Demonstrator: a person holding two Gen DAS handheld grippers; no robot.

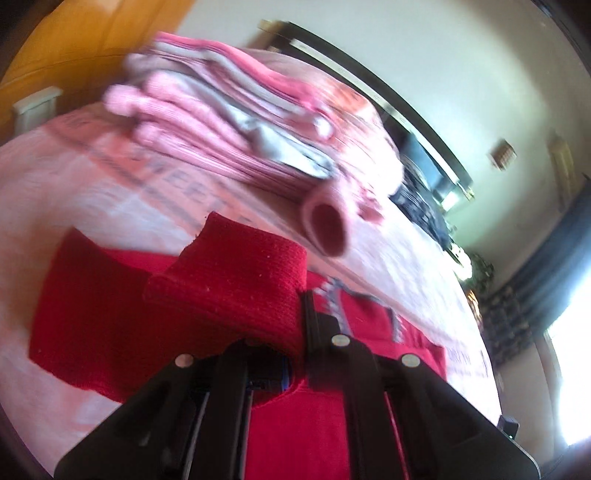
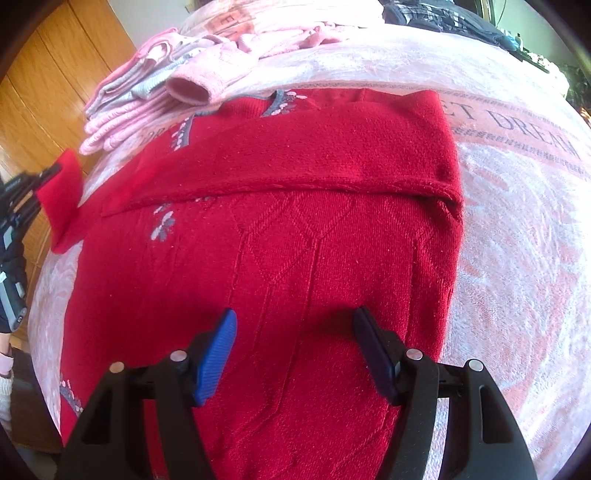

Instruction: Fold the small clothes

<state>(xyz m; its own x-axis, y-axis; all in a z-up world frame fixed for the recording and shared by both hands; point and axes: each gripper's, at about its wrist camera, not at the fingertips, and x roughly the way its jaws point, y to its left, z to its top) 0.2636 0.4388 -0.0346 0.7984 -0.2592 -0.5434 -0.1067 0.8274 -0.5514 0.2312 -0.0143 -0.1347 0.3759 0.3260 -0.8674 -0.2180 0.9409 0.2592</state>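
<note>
A red knitted sweater (image 2: 295,229) lies flat on the bed, one sleeve (image 2: 314,155) folded across its chest. My right gripper (image 2: 295,314) hovers open just above the sweater's lower body, and its blue pads (image 2: 216,354) hold nothing. My left gripper (image 1: 295,332) is shut on the cuff (image 1: 229,280) of the other sleeve, lifted a little off the blanket. In the right wrist view that gripper (image 2: 33,184) sits at the far left edge with the red cuff (image 2: 62,199) sticking out of it.
A pile of folded pink and grey clothes (image 2: 147,92) lies beyond the sweater, one pink sleeve opening (image 1: 328,229) pointing my way. The pink-white blanket (image 2: 517,240) carries lettering. Dark clothes (image 2: 443,14) lie at the far edge. A wooden wardrobe (image 2: 55,74) stands left.
</note>
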